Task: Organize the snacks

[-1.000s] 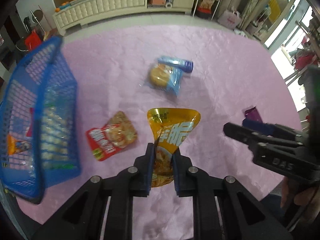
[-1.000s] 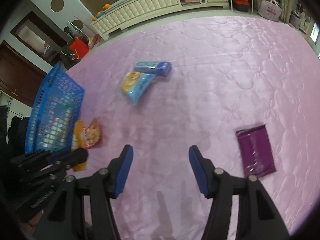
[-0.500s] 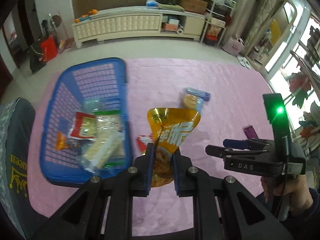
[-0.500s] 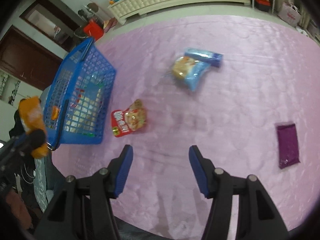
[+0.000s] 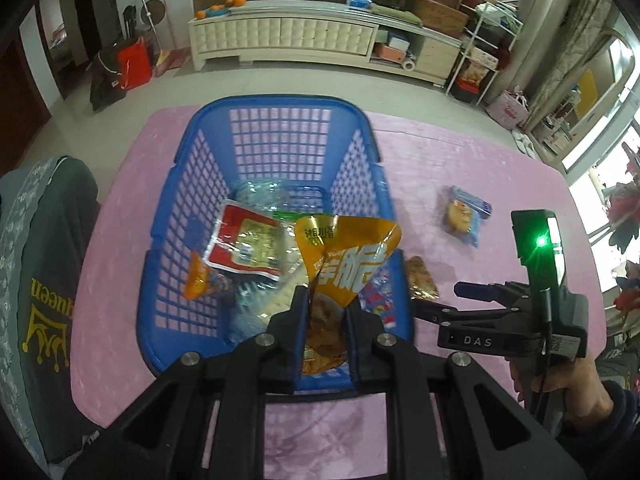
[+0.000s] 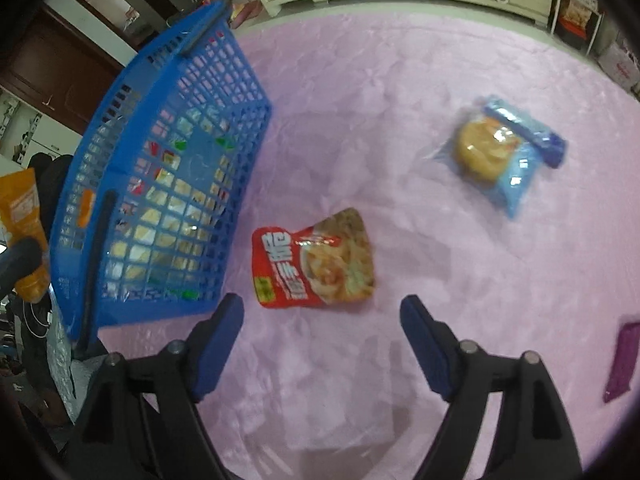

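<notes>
My left gripper (image 5: 326, 300) is shut on a yellow snack bag (image 5: 348, 256) and holds it above the blue mesh basket (image 5: 280, 100), which has several snack packs inside. In the right wrist view the basket (image 6: 168, 160) stands at the left on the pink cloth. A red snack pouch (image 6: 316, 260) lies flat beside it, just ahead of my right gripper (image 6: 322, 308). Its jaws are opening, with nothing between them. A blue cake packet (image 6: 500, 152) lies farther right and a purple packet (image 6: 622, 356) at the right edge.
The pink quilted cloth (image 6: 400, 80) covers the table, whose far edge borders the floor. A white low cabinet (image 5: 288, 36) stands beyond. A dark garment with yellow print (image 5: 36, 280) sits left of the table. A hand (image 5: 560, 384) holds the right gripper's handle.
The left gripper has carried the yellow bag from over the cloth to above the basket. The right gripper has shifted left toward the red pouch, and its jaws have widened.
</notes>
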Demonstrator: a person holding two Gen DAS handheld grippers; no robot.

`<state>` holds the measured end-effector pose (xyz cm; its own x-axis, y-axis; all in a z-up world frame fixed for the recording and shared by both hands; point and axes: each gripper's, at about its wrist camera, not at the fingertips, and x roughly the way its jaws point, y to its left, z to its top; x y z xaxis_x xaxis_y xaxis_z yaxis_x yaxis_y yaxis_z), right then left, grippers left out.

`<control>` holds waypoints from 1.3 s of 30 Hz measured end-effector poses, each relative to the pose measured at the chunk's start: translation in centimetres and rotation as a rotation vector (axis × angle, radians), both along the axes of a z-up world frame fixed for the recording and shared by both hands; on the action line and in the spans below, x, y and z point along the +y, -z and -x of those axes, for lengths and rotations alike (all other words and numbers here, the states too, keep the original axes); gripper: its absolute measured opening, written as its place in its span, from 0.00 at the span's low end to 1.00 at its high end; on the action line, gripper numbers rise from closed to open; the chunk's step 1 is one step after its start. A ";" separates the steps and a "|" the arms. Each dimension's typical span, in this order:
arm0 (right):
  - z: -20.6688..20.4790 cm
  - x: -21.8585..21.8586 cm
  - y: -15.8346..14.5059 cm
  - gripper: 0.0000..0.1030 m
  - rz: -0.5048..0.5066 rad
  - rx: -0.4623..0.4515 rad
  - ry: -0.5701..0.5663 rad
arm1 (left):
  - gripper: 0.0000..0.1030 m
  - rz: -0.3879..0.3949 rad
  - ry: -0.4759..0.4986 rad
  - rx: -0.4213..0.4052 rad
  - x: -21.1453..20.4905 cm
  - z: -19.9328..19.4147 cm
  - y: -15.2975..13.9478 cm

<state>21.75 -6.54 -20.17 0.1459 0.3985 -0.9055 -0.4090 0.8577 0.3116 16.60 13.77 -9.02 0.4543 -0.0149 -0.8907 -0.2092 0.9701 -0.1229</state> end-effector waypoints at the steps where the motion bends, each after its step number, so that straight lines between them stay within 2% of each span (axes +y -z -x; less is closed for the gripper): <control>1: -0.3 0.5 0.4 0.82 0.005 0.002 -0.006 | 0.15 0.001 -0.003 0.003 0.4 -0.2 0.2; 7: -0.8 3.1 2.8 0.82 0.085 -0.004 -0.050 | 0.15 -0.008 -0.001 0.022 1.6 -1.0 1.6; 11: -0.2 4.1 3.4 0.83 0.116 -0.058 -0.050 | 0.15 -0.004 0.005 0.029 2.2 -1.2 2.2; 14: 0.1 4.9 3.8 0.90 0.122 -0.068 -0.060 | 0.16 0.002 0.007 0.032 2.3 -1.2 2.4; 19: 1.1 6.3 4.3 0.94 0.164 -0.111 -0.096 | 0.16 0.006 0.016 0.040 2.1 -1.0 2.7; 21: 2.0 7.4 4.8 1.00 0.188 -0.133 -0.134 | 0.17 0.008 0.017 0.045 1.9 -1.1 2.8; 24: 3.0 8.6 5.4 1.00 0.244 -0.182 -0.149 | 0.20 0.011 0.024 0.052 1.8 -1.1 3.2; 26: 3.3 9.0 5.6 1.00 0.231 -0.207 -0.135 | 0.22 -0.001 0.042 0.053 1.4 -1.1 3.1; 29: 3.9 9.0 5.4 0.88 0.226 -0.243 -0.146 | 0.24 -0.046 0.058 0.046 0.9 -1.1 3.0; 31: 4.5 8.3 5.0 0.85 0.215 -0.250 -0.155 | 0.28 -0.049 0.059 0.051 0.9 -1.2 3.0; 33: 5.1 8.5 5.1 0.83 0.213 -0.267 -0.174 | 0.39 -0.038 0.049 0.060 1.1 -1.2 3.1; 34: 5.6 8.8 5.2 0.81 0.212 -0.275 -0.183 | 0.39 -0.031 0.047 0.061 1.1 -1.2 3.2; 35: 5.9 8.2 4.4 0.76 0.207 -0.281 -0.191 | 0.40 -0.024 0.047 0.065 1.1 -1.2 3.2; 37: 6.5 8.2 3.9 0.69 0.213 -0.299 -0.206 | 0.49 -0.026 0.042 0.065 1.2 -1.0 3.2; 38: 7.0 8.3 3.9 0.65 0.222 -0.311 -0.215 | 0.57 -0.037 0.032 0.061 1.2 -0.8 3.1; 39: 7.2 7.6 3.4 0.63 0.220 -0.311 -0.217 | 0.57 -0.041 0.025 0.058 1.4 -0.7 3.0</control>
<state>14.53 1.07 -23.56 0.3598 0.2521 -0.8983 -0.6322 0.7740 -0.0360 17.27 15.15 -12.07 0.4023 0.0110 -0.9154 -0.1902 0.9791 -0.0718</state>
